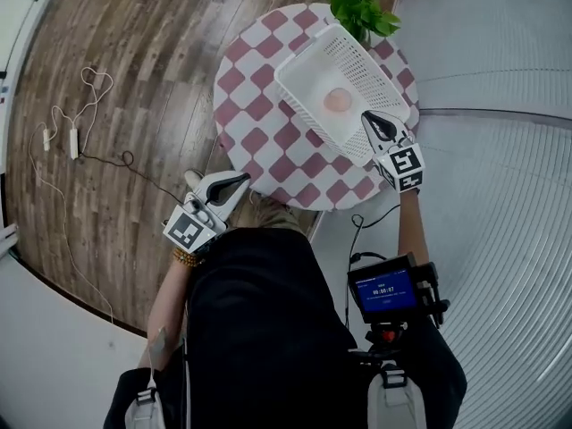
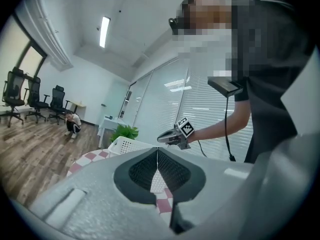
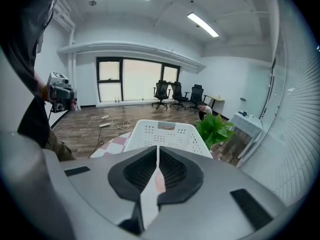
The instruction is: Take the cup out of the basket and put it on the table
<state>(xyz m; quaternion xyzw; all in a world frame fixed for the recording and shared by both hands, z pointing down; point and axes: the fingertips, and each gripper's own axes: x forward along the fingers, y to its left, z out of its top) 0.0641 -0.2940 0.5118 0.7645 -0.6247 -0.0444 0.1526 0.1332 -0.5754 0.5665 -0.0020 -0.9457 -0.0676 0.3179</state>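
- Left tool (image 1: 239, 180): held low on the person's left, on the near-left side of the basket (image 1: 304, 52) and well apart from it, just off the edge of the surface (image 1: 259, 105). In its own view the left tool (image 2: 158, 152) has its jaws pressed together with nothing between them
- Screen device (image 1: 386, 290): worn at the person's front on the near side of the basket, with its display lit blue
- Right tool (image 1: 365, 114): held out on a bare forearm, its tips over the basket's near right rim. Whether they touch the rim cannot be told. In its own view the right tool (image 3: 158, 152) has its jaws pressed together, gripping nothing, and points along the length of the basket (image 3: 165, 131)
- Surface: round, with a red and white check, carrying the basket toward its far right part
- Basket: white perforated plastic, rectangular, standing upright and open at the top
- Cup (image 1: 337, 101): pale pink, lying inside the basket on its floor near the middle, clear of both tools
- Plant (image 1: 357, 7): green and leafy, just beyond the basket's far end
- Floor (image 1: 134, 61): dark wood planks, far to the left of the basket, with white cables (image 1: 71, 132) lying loose across them
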